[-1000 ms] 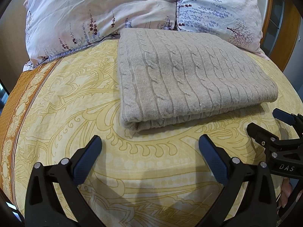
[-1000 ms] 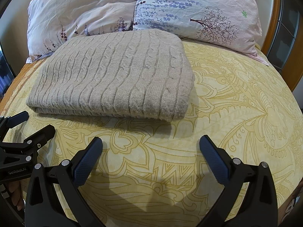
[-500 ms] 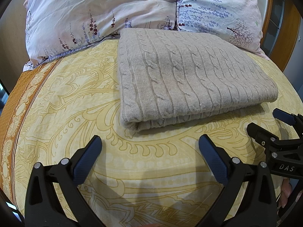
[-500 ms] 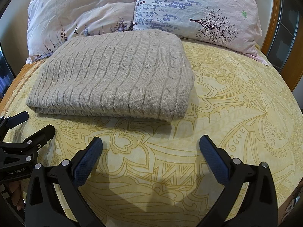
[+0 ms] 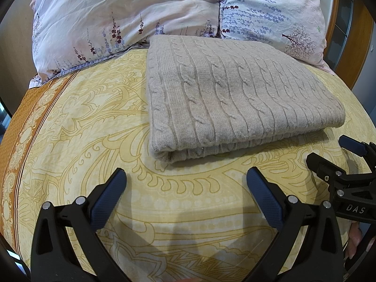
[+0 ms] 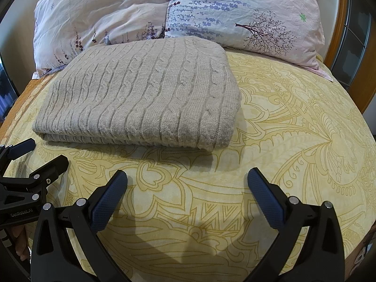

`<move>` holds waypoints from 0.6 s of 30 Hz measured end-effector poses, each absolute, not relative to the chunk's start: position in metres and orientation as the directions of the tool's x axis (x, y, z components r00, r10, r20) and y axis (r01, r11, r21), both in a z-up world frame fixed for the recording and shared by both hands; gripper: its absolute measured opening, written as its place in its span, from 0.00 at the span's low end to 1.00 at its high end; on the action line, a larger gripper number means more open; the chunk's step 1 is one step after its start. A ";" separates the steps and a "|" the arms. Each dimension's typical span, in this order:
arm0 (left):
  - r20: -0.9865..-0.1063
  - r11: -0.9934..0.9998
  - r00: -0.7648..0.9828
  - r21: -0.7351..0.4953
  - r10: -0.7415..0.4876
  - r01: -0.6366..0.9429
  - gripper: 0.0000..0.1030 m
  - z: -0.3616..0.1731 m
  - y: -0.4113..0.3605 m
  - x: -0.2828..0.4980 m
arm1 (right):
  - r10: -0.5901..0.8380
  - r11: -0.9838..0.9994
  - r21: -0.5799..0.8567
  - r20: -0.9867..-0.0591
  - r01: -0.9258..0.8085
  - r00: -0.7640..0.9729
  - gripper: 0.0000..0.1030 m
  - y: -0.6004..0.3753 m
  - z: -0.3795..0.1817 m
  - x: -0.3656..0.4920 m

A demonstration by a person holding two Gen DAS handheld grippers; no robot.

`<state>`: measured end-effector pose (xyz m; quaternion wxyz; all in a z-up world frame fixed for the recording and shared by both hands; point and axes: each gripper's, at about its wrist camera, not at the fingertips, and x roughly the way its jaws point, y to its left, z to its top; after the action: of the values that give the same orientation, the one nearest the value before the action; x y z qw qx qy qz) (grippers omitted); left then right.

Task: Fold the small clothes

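Left wrist view shows the grey cable-knit sweater [image 5: 237, 98] lying folded on the yellow patterned bedspread [image 5: 89, 127], its far edge against two floral pillows [image 5: 131, 16]. Nothing lies between it and the tools. The left gripper [image 5: 185, 188] hovers near, jaws spread wide and empty. The right gripper [image 6: 188, 188] does likewise, just beside it.

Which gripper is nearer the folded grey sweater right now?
Close call, slightly the left. The left gripper faces the folded grey sweater at its near-left corner; the right gripper sits off its near-right corner, mostly over bare bedspread. Both are open, neither touching it.
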<state>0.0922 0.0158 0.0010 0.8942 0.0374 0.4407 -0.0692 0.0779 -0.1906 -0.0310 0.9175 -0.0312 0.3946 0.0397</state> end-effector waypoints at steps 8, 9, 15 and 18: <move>-0.795 0.987 0.599 0.005 -0.092 0.158 0.98 0.001 0.016 0.093 | 0.048 0.995 -0.026 -0.726 -0.098 0.686 0.99 -0.191 -0.031 0.078; -0.796 0.987 0.599 0.005 -0.092 0.158 0.98 0.001 0.016 0.094 | 0.048 0.995 -0.026 -0.726 -0.098 0.686 0.99 -0.191 -0.031 0.078; -0.800 0.988 0.594 0.005 -0.089 0.155 0.98 0.000 0.017 0.094 | 0.048 0.995 -0.026 -0.726 -0.097 0.686 0.99 -0.191 -0.031 0.078; -0.802 0.988 0.590 0.005 -0.088 0.155 0.98 0.000 0.016 0.095 | 0.048 0.995 -0.026 -0.726 -0.097 0.686 0.99 -0.191 -0.031 0.078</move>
<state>0.0951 0.0162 0.0000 0.8909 0.0372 0.4475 -0.0682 0.0780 -0.1906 -0.0311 0.9175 -0.0311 0.3944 0.0395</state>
